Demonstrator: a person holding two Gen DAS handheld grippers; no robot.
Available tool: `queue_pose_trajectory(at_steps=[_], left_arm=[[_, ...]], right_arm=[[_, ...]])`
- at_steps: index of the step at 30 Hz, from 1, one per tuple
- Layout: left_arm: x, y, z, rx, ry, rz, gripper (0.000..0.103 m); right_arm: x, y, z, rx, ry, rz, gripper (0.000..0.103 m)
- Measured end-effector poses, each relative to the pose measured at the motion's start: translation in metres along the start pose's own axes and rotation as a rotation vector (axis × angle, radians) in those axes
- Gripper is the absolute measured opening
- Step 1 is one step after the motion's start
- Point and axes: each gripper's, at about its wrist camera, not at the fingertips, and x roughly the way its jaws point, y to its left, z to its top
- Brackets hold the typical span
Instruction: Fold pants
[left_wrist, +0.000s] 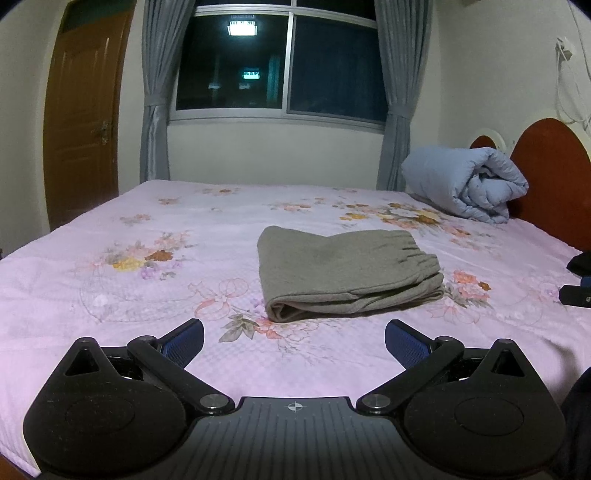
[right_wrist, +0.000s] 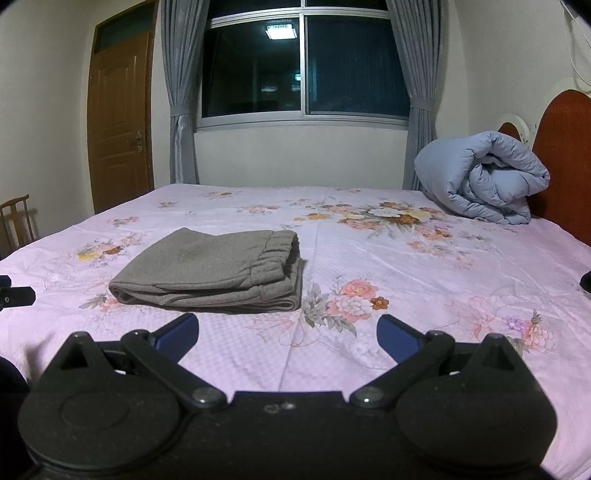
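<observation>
Left gripper (left_wrist: 294, 338) and right gripper (right_wrist: 287, 332) both spread wide, holding nothing, above bed's near edge; folded grey pants (left_wrist: 347, 275) lie mid-bed (left_wrist: 110, 314)

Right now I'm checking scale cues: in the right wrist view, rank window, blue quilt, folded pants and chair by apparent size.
1. window
2. folded pants and blue quilt, too alike to rank
3. chair, mostly cut off

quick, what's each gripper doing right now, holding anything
Left gripper: open, holding nothing, apart from the folded pants.
Right gripper: open, holding nothing, also clear of the pants.
</observation>
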Motion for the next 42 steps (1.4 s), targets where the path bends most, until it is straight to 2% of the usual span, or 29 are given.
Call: queue_pose_trajectory(at_steps=[42], left_arm=[[0.0017, -0.0030, 0.0003, 0.010, 0.001, -0.001, 0.103]], right_arm=[[0.0017, 0.0007, -0.0003, 0.010, 0.000, 0.001, 0.097]])
